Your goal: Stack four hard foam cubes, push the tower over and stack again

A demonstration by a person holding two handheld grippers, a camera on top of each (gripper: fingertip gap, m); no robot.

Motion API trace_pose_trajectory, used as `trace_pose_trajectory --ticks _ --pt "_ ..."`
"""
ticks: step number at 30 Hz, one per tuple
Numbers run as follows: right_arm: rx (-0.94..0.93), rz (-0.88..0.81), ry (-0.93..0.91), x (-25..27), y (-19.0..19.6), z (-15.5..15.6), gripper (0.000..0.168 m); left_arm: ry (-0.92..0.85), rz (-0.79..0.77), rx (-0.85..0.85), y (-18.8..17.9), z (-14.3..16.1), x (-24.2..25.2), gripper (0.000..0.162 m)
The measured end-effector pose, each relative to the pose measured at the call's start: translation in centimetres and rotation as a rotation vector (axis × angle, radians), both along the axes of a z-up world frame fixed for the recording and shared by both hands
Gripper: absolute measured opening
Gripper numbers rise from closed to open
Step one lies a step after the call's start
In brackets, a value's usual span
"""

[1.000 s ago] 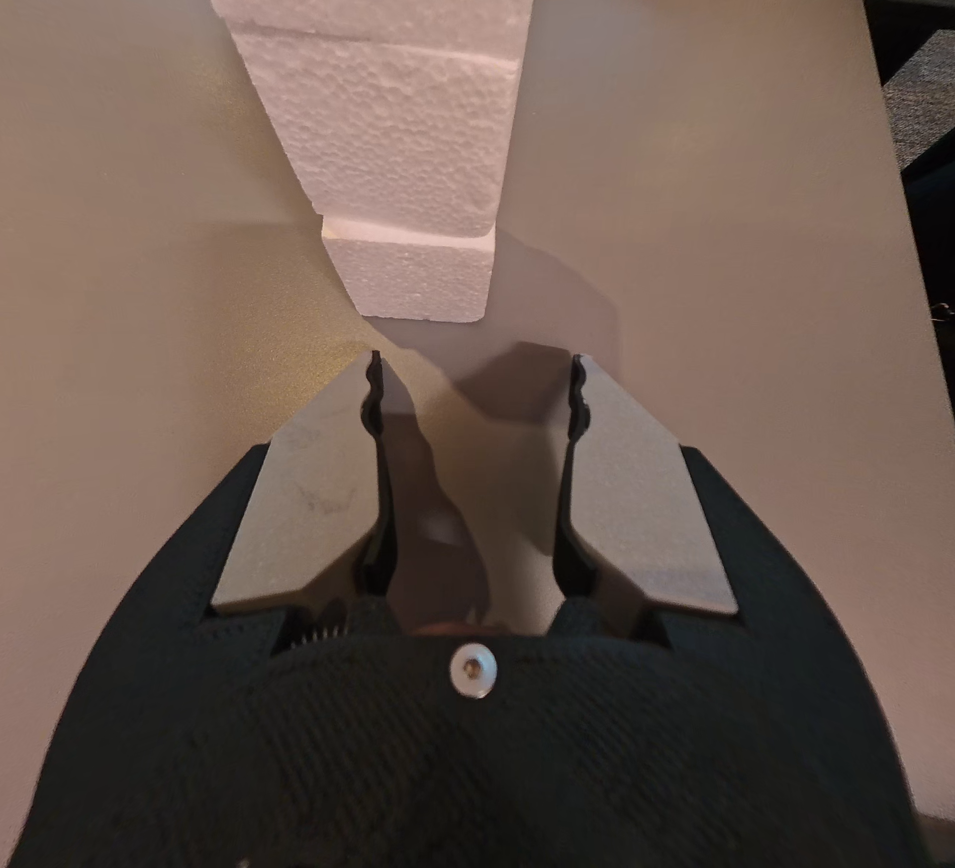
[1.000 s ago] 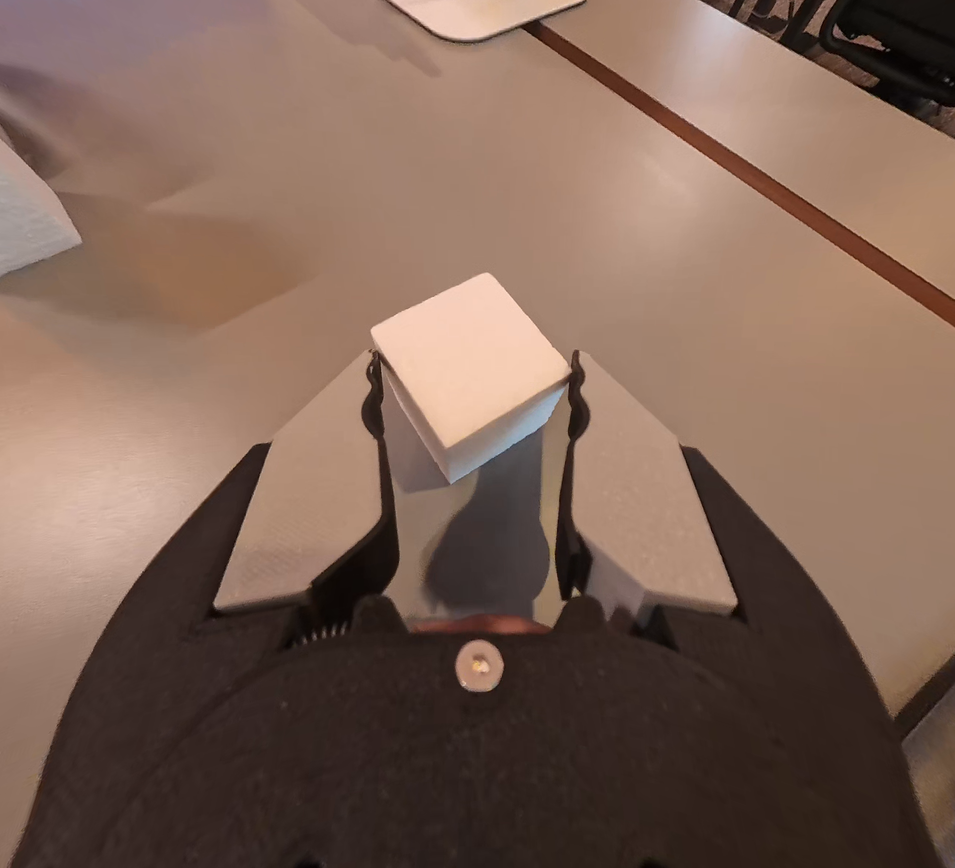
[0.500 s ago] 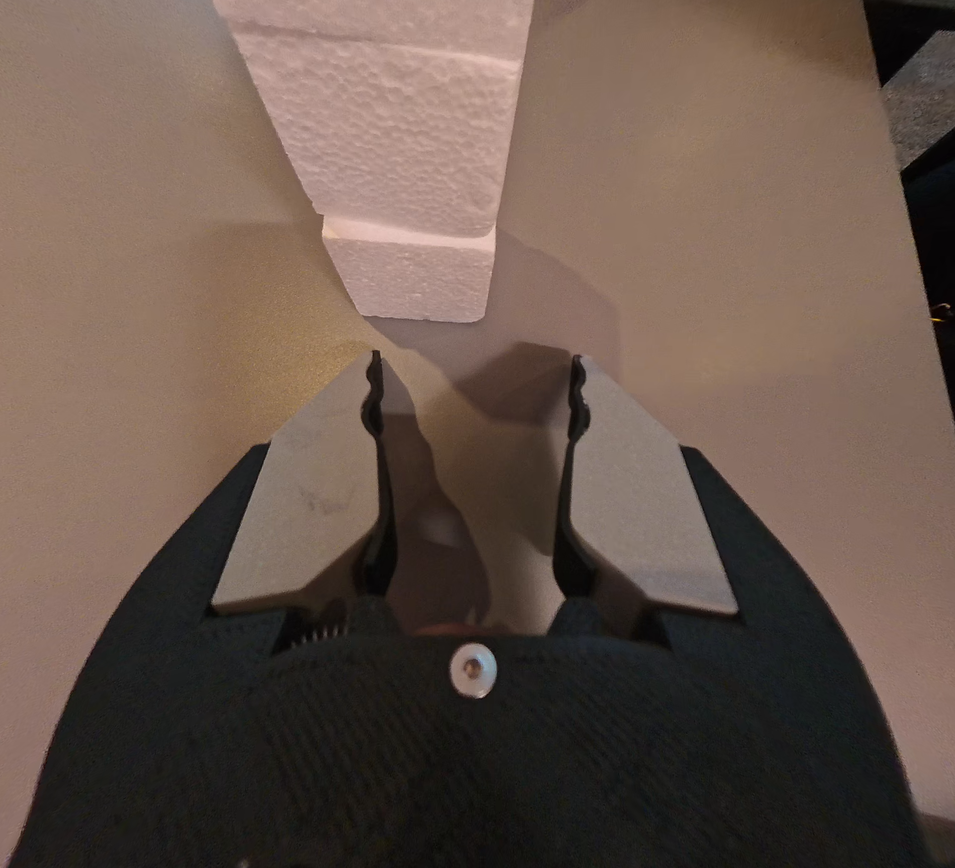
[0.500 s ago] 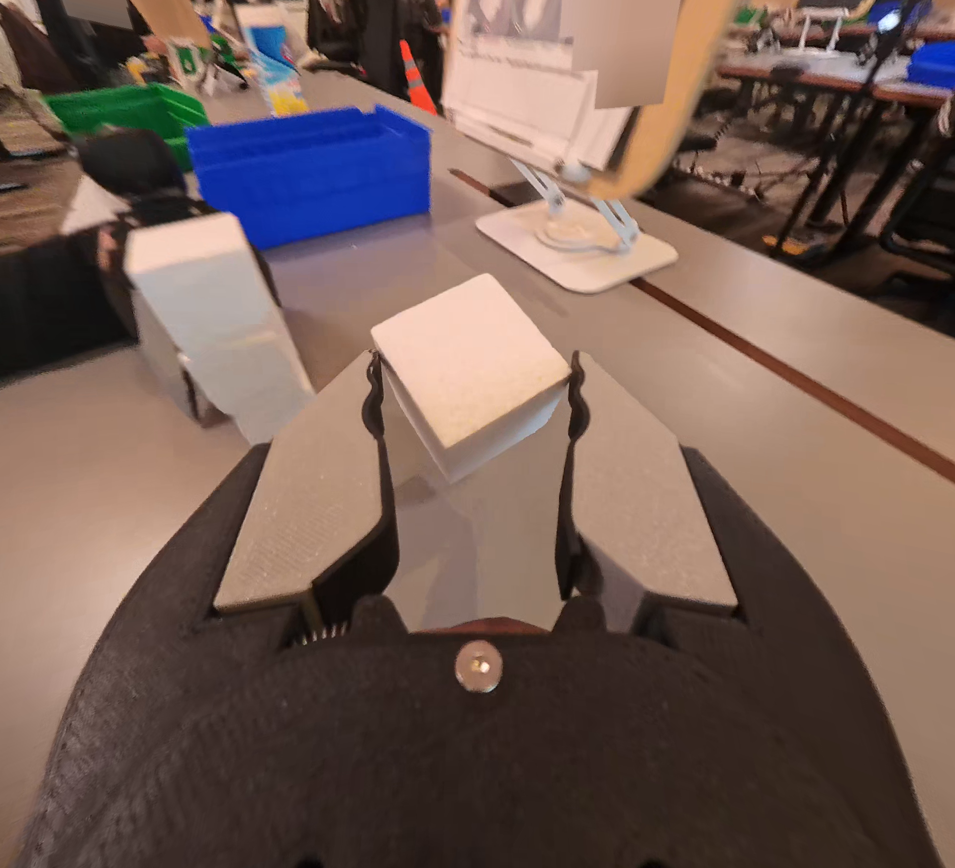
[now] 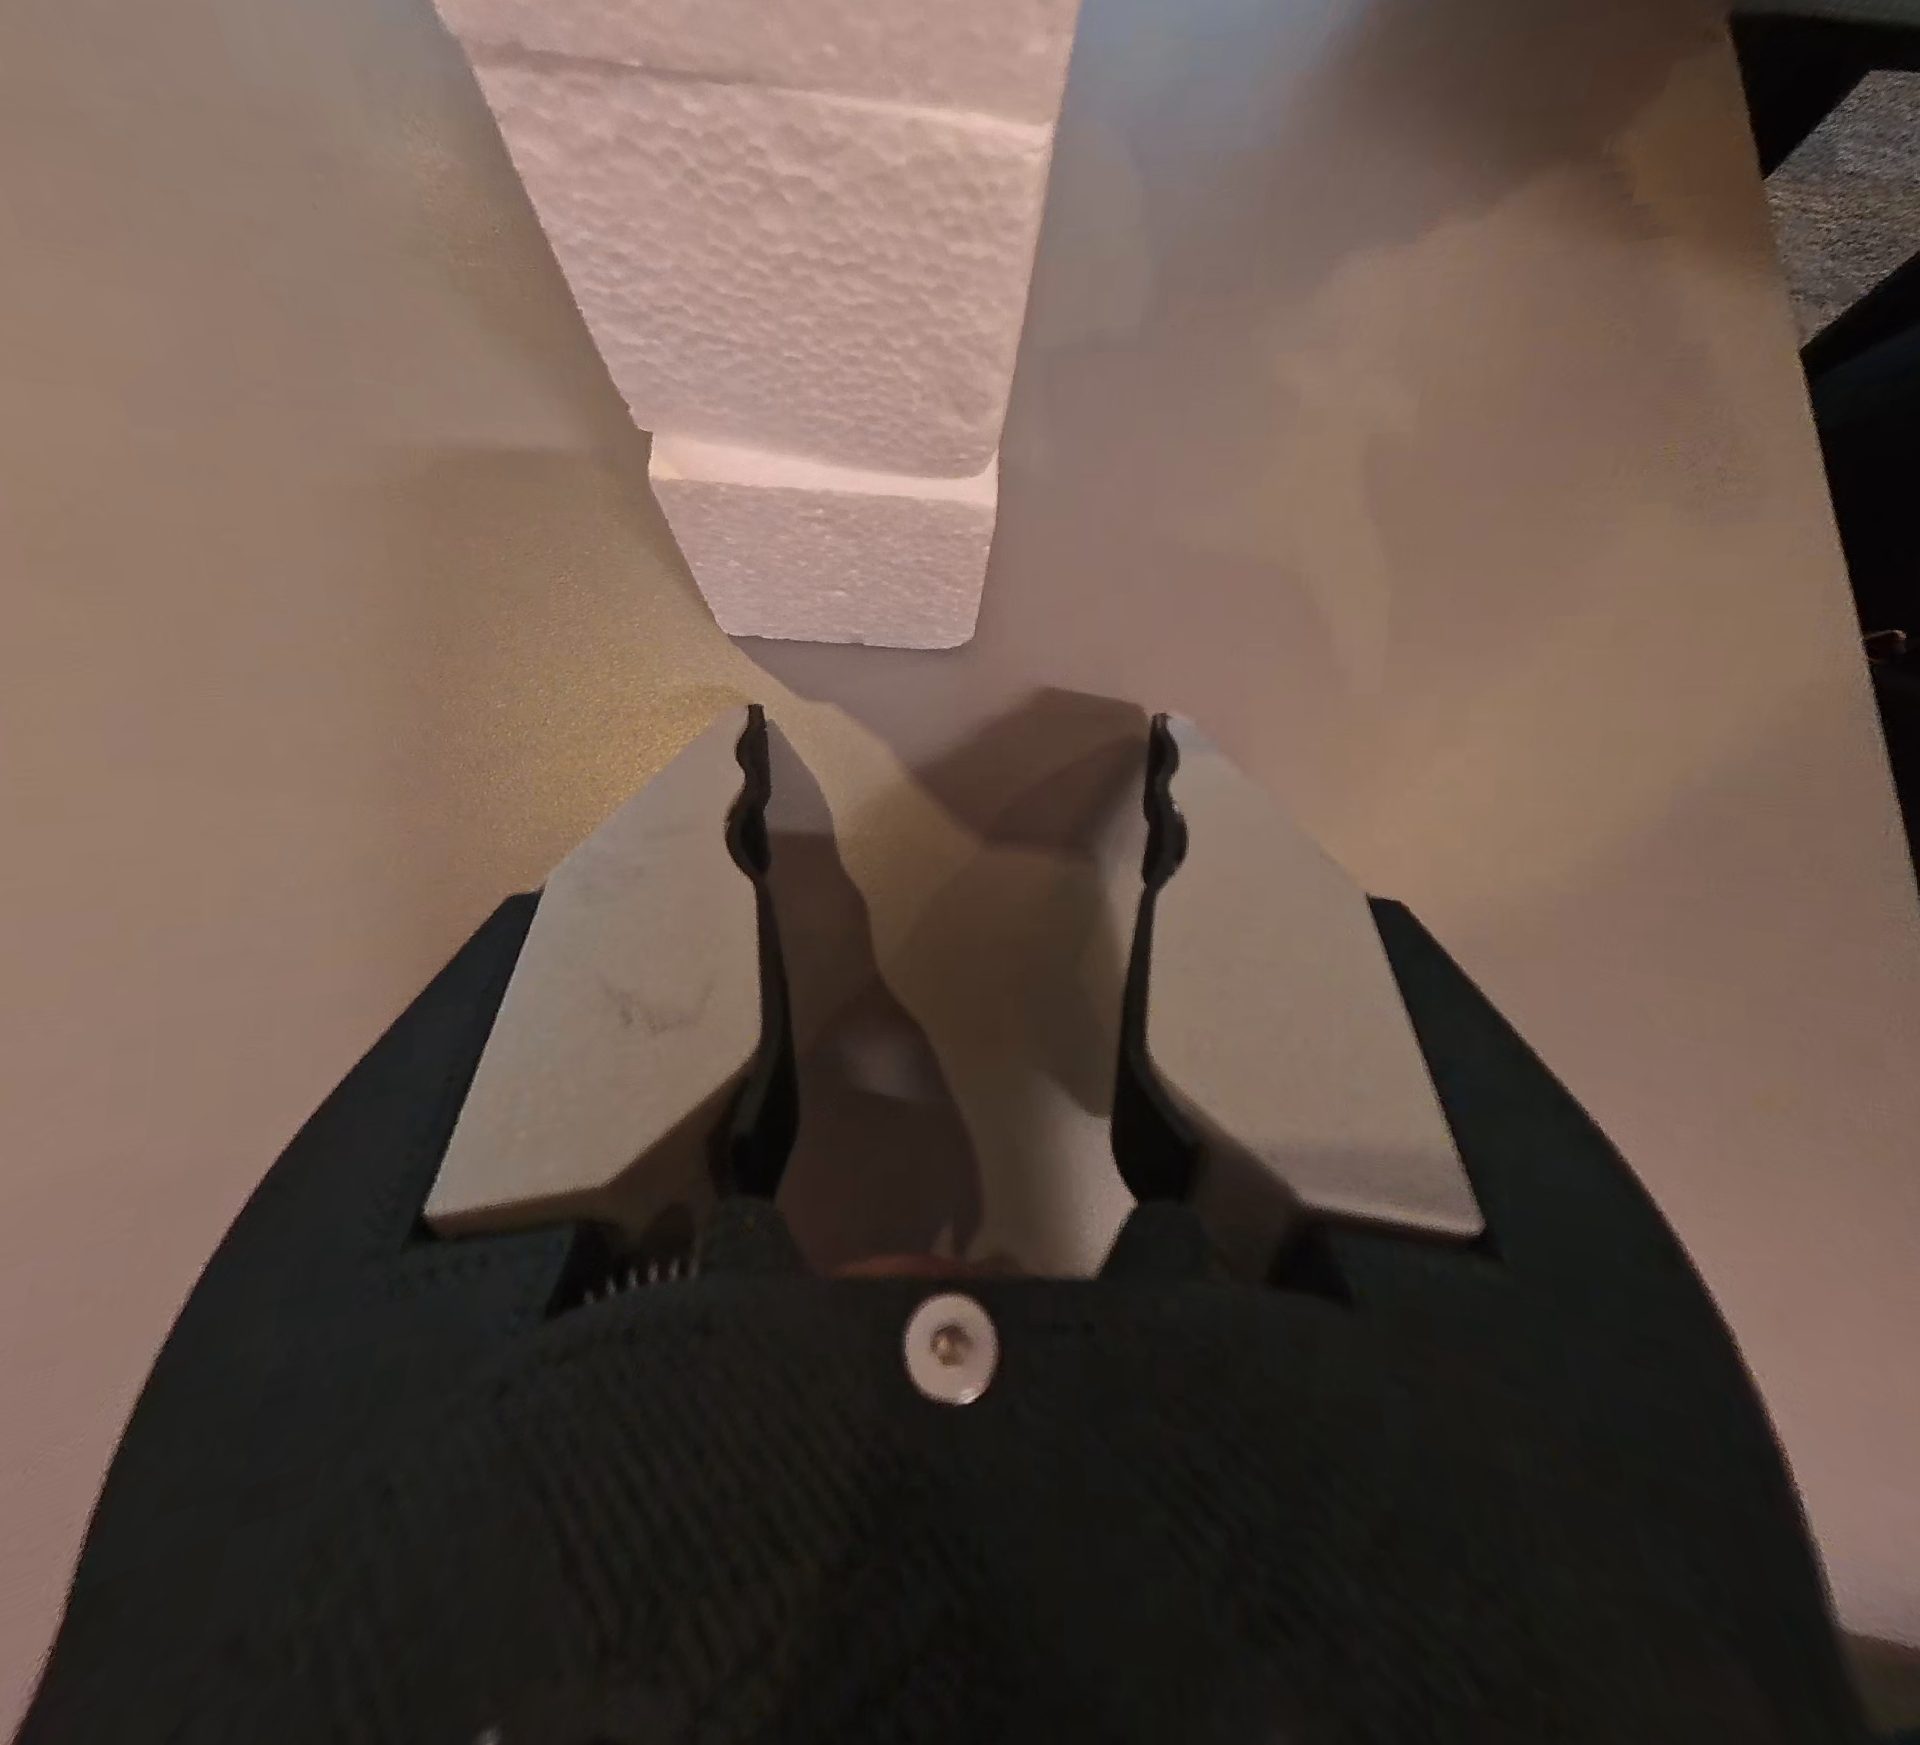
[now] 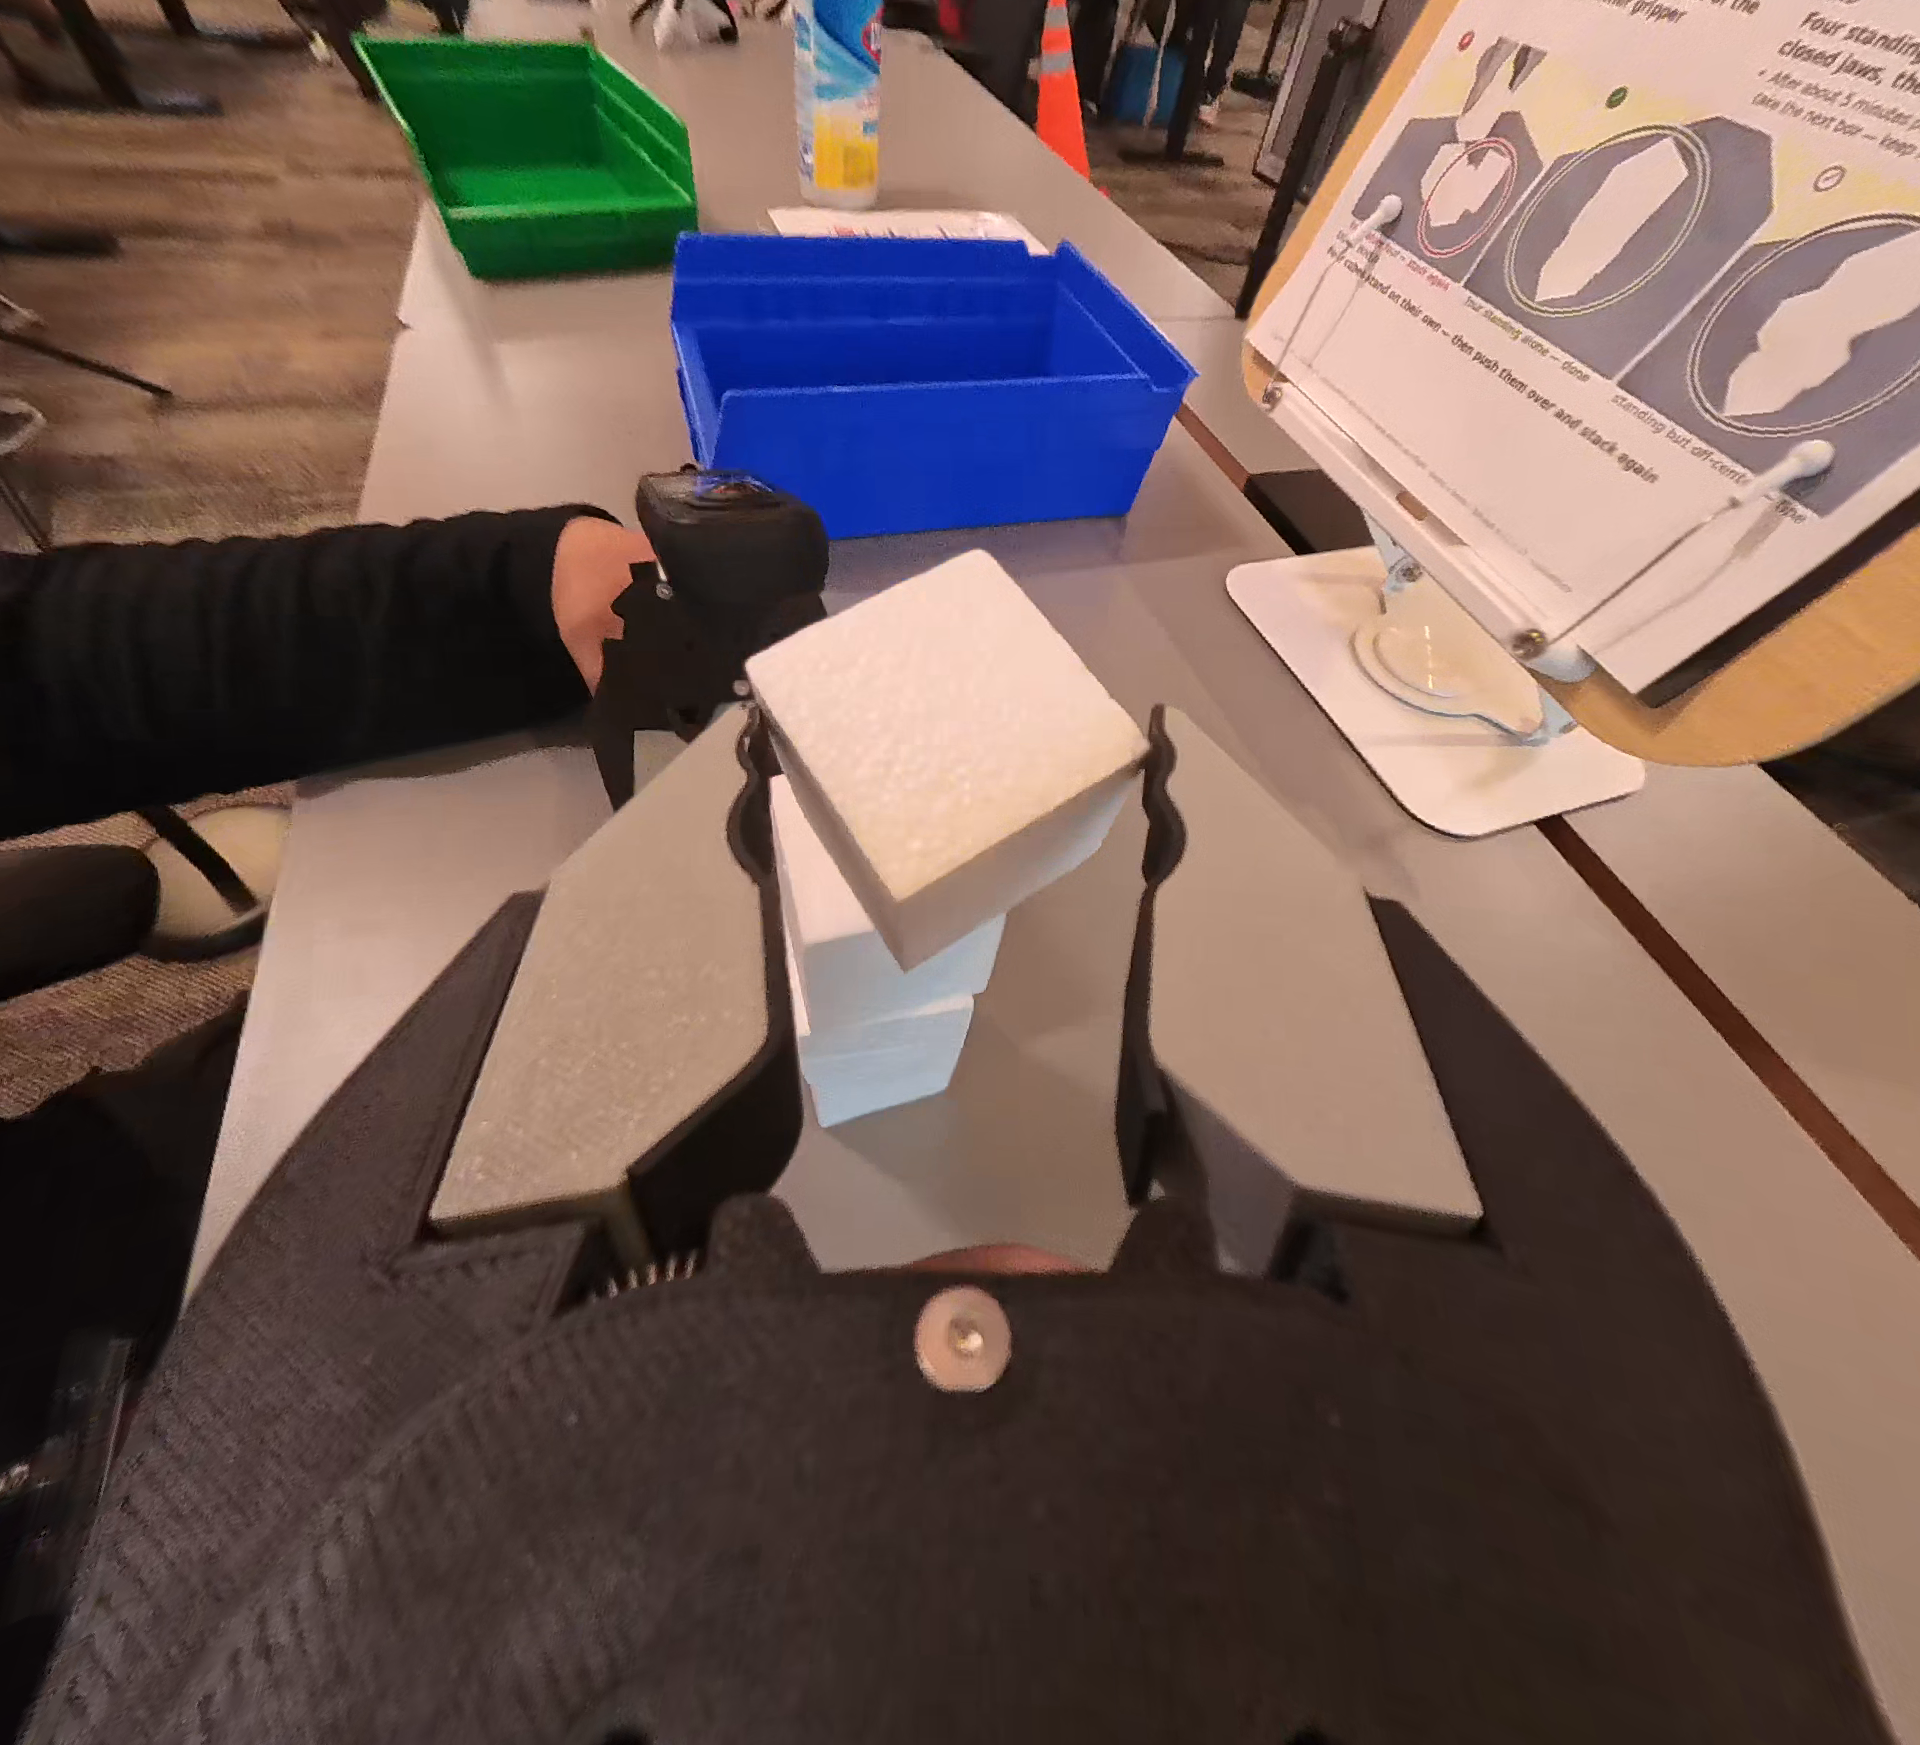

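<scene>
Foam cubes number four in all: three white ones stand stacked in a tower (image 5: 800, 261) on the grey table (image 5: 260, 448), and a fourth cube (image 6: 940, 750) is clamped between the fingertips of the right gripper (image 6: 951, 765). The held cube is turned so that its corners meet the two pads, and it hangs over the tower, whose upper blocks (image 6: 883, 999) show directly beneath it between the fingers. Whether the held cube touches the top of the tower cannot be told.

In the left wrist view the bottom cube (image 5: 842, 568) sits slightly offset from the one above it, leaving a narrow ledge on its top edge. The left gripper (image 5: 961, 750) has its jaws apart and holds nothing; its tips are near the foot of the tower without touching it. From the right wrist view that same gripper (image 6: 707, 615) appears just beyond the tower, gripped by a hand (image 6: 592, 594) in a black sleeve.

Farther along the table stand one blue bin (image 6: 914, 386), one green bin (image 6: 530, 147) behind it, and one wipes canister (image 6: 836, 64) upright near them. One instruction board (image 6: 1621, 230) leans on a white stand (image 6: 1434, 687) to the right. One orange traffic cone (image 6: 1060, 85) stands on the floor beyond the table.
</scene>
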State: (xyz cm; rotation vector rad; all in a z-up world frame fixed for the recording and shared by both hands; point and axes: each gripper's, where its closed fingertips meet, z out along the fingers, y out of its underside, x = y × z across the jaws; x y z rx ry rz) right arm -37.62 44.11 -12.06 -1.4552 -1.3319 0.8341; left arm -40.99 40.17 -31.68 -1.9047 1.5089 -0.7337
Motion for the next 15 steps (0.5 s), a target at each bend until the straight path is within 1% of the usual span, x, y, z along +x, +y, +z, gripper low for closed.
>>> trace_pose_trajectory --ticks 4,11,15 --pt "-0.017 -0.010 -0.051 -1.3 -0.4 -0.4 0.070 0.001 -0.001 0.002 0.0 0.0 0.0 0.071" --pt "-0.025 -0.128 -0.111 -1.6 -0.7 -0.8 0.070 0.004 -0.002 0.007 -0.1 0.0 0.0 0.072" --pt "0.019 -0.161 -0.156 -1.9 -1.1 -1.1 0.070 0.007 -0.004 0.011 -0.1 -0.1 0.0 0.072"
